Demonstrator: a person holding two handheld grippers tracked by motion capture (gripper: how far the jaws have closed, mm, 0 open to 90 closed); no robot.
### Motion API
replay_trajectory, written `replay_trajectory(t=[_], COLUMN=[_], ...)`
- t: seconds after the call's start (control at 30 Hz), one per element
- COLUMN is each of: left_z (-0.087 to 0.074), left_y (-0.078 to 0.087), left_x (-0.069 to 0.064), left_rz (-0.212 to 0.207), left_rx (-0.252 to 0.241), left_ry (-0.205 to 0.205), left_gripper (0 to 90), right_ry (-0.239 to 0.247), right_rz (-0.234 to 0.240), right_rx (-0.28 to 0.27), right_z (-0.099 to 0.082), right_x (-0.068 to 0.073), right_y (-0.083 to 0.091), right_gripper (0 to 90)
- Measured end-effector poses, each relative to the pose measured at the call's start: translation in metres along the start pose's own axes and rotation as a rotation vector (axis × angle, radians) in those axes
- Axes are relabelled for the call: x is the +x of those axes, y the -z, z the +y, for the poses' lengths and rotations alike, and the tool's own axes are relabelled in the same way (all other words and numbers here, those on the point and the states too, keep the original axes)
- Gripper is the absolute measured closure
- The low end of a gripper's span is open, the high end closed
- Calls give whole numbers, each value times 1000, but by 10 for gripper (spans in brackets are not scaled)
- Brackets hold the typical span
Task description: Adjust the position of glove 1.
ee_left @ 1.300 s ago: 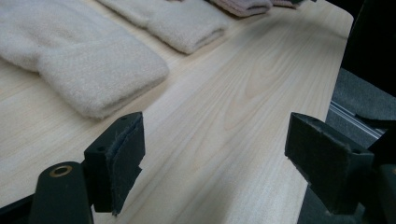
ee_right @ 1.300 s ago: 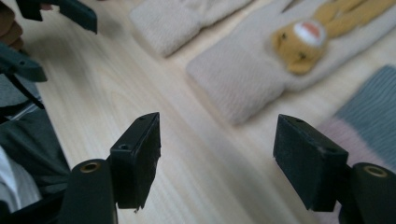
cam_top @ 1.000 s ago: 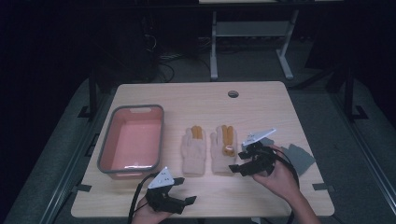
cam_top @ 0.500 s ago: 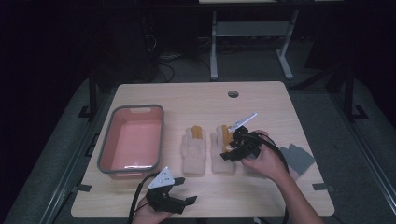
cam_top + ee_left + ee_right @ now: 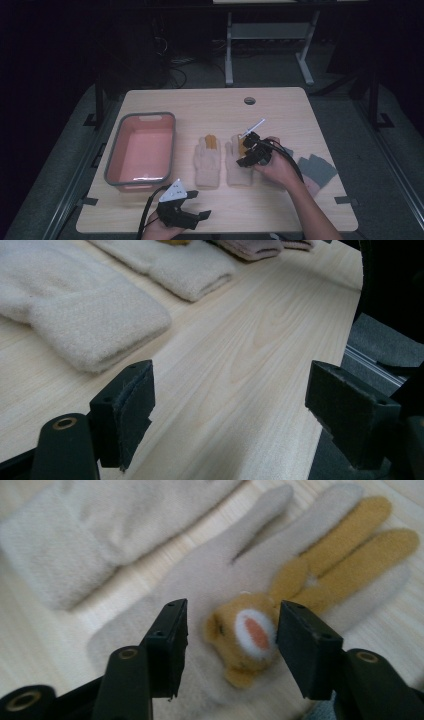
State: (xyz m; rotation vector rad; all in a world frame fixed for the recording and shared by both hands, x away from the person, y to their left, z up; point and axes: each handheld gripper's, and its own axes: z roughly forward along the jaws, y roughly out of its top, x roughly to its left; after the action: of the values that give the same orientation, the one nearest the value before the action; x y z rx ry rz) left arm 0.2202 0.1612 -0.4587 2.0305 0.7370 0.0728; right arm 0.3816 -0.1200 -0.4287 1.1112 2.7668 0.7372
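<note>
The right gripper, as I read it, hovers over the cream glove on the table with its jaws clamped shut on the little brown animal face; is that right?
Not quite. The right gripper does hover over the cream glove, but its jaws are not clamped: in the right gripper view they have just been closing and stand either side of the brown animal face, with a gap at each pad.

High view looking down over the surface [image 5: 280, 107], right tool view hovering close above right glove [image 5: 215, 580], left tool view skimming low, both sharing gloves.
</note>
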Motion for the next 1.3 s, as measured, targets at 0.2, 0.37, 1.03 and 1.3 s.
replay_trajectory(t=[0.2,0.37,1.03,1.3], left_z=[0,0,0,0], left_y=[0,0,2,4], left_x=[0,0,0,-1], left_rz=[-1,-3,5,8], left_rx=[-1,-3,-19,-28], left_ry=[2,3,10,7], left_gripper=[200,200,200,200], right_ry=[1,-5,47,71], right_rz=[-47,-56,-67,-44], right_rx=[28,39,-1,-60], right_z=[0,-2,5,16], right_x=[2,3,12,19], right_y=[-5,-11,17,43], right_gripper=[542,562,651,651])
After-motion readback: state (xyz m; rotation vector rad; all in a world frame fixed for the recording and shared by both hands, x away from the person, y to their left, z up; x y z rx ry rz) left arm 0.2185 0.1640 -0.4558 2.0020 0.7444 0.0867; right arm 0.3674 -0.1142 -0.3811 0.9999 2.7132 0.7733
